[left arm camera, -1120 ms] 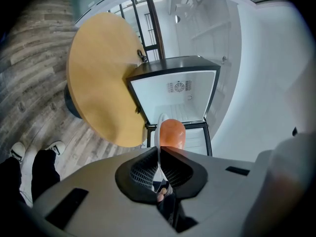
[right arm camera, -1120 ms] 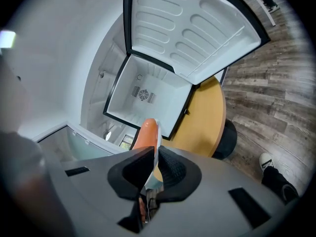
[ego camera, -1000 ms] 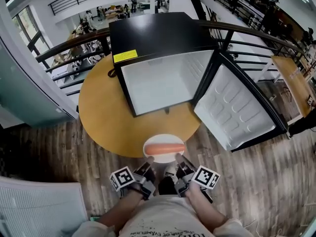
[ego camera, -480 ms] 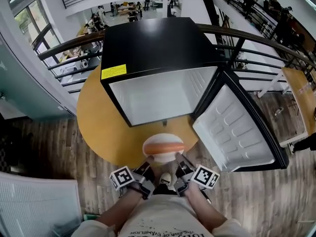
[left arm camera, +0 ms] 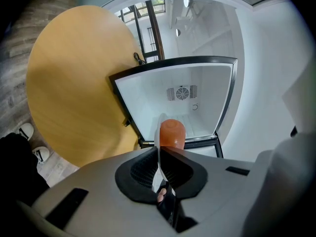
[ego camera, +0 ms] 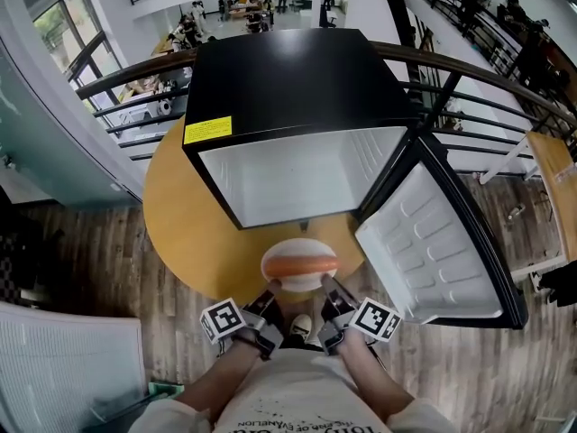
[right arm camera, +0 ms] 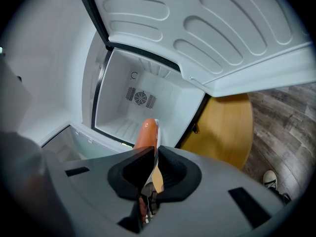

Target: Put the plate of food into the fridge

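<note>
In front of the open fridge (ego camera: 297,183): left gripper (ego camera: 270,294) and right gripper (ego camera: 327,290) both clamp the plate (ego camera: 299,244); not yet inside.

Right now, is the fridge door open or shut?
Open. The fridge door is swung wide to the right, showing its white inner lining, and the fridge cavity is exposed in the head view and both gripper views.

Orange sausage (ego camera: 298,265), black fridge (ego camera: 288,70) (white inside)

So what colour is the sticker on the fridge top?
Yellow; the sticker shows best in the head view.
</note>
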The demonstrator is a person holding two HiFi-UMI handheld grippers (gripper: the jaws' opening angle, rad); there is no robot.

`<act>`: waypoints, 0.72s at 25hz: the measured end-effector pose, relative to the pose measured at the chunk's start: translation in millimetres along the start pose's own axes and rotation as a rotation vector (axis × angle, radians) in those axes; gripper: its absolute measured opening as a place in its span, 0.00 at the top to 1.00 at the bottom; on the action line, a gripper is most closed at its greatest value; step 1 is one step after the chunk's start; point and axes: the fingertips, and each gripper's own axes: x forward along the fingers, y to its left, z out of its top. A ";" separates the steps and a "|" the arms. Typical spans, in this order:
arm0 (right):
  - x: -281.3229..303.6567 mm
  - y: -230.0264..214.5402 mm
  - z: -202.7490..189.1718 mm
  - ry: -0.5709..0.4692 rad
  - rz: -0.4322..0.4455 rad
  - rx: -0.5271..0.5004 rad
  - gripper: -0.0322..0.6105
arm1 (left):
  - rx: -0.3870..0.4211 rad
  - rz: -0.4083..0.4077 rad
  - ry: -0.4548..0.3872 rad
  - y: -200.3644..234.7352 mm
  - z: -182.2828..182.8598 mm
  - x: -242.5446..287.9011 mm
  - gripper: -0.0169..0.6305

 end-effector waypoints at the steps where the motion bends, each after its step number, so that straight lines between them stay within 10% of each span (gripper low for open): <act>1: 1.2 0.0 0.2 0.001 -0.001 0.000 0.88 | 0.000 0.000 0.001 0.1 0.9 0.5 0.92; 18: 34.3 -1.3 23.1 -0.038 -0.050 0.021 0.88 | 0.007 0.014 0.048 -3.9 34.7 33.8 0.92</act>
